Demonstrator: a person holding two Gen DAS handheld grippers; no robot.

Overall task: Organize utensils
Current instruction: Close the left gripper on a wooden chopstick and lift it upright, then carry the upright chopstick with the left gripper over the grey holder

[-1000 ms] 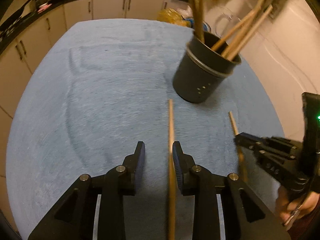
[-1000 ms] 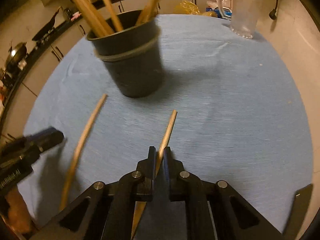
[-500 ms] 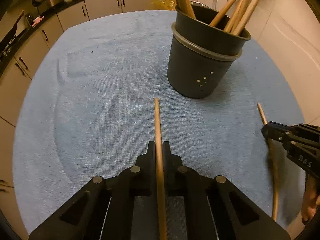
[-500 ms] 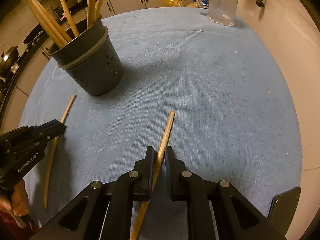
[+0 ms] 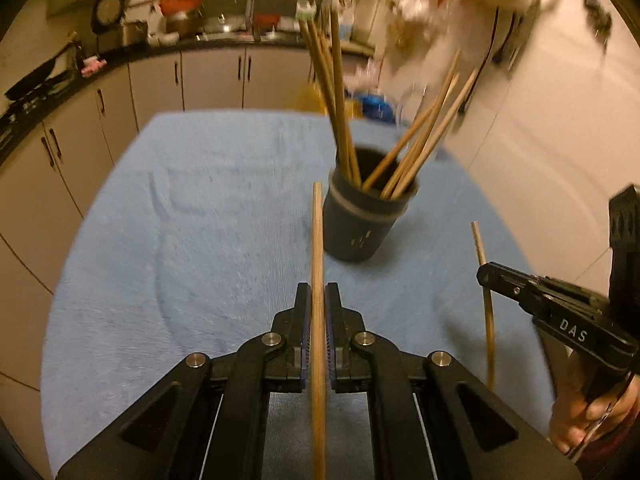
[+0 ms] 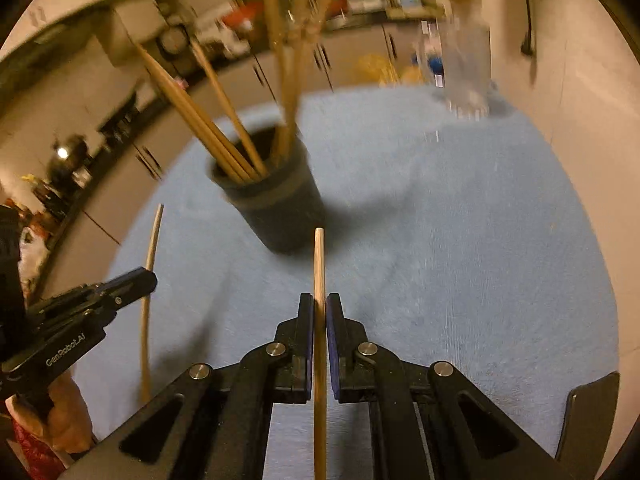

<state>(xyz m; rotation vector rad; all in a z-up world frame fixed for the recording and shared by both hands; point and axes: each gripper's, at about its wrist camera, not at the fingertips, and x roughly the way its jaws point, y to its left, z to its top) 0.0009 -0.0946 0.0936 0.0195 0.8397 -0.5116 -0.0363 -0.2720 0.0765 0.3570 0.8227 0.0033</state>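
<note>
Both chopsticks have been lifted off the blue cloth (image 5: pixel 200 240); each is clamped by its gripper (image 5: pixel 318 300) (image 6: pixel 319 308). Tips should be steered down into the dark holder (image 5: pixel 360 224), just beyond.

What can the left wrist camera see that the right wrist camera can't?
Only the left wrist view shows the left tool from behind, shut on its chopstick. Only the right wrist view shows the clear pitcher and the right tool shut on its chopstick. Both show the dark holder full of chopsticks on the blue cloth.
</note>
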